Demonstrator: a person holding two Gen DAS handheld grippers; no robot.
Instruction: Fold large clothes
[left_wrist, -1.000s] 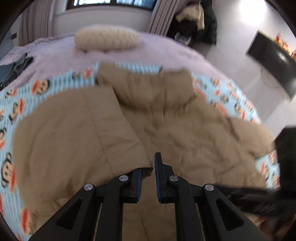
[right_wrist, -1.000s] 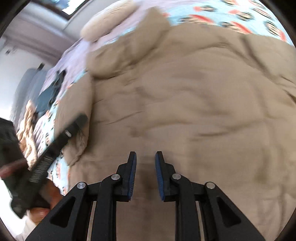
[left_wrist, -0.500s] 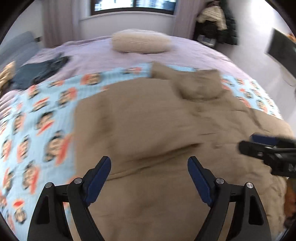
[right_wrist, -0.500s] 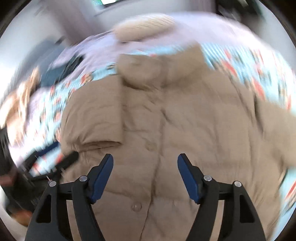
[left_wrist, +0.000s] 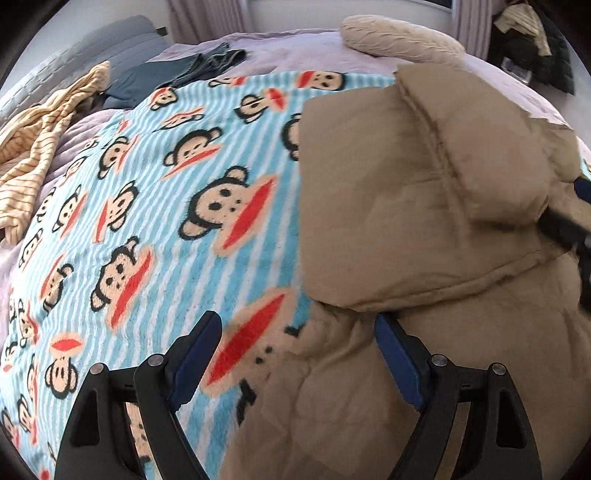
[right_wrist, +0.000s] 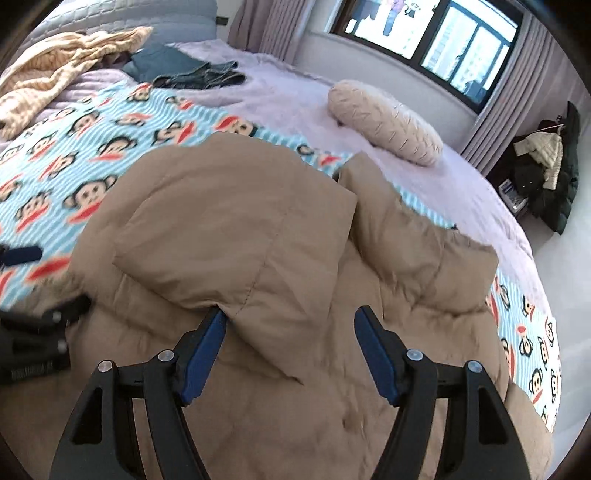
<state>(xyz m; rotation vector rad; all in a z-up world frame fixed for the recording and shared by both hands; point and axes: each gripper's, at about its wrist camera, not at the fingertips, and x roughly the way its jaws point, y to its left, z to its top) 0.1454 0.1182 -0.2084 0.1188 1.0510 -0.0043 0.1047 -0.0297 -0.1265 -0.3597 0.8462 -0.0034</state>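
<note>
Tan jacket (sleeve folded) — monkey blanket

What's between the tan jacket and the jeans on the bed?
Left wrist view: only the monkey-print blanket separates the jacket from the jeans; no other item lies on that stretch. Right wrist view shows the same.

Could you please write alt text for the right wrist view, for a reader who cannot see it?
A tan puffer jacket lies on a monkey-print blanket on a bed, one sleeve folded across its front. The right gripper, jaws apart, hovers over it; a cream pillow lies beyond.
</note>
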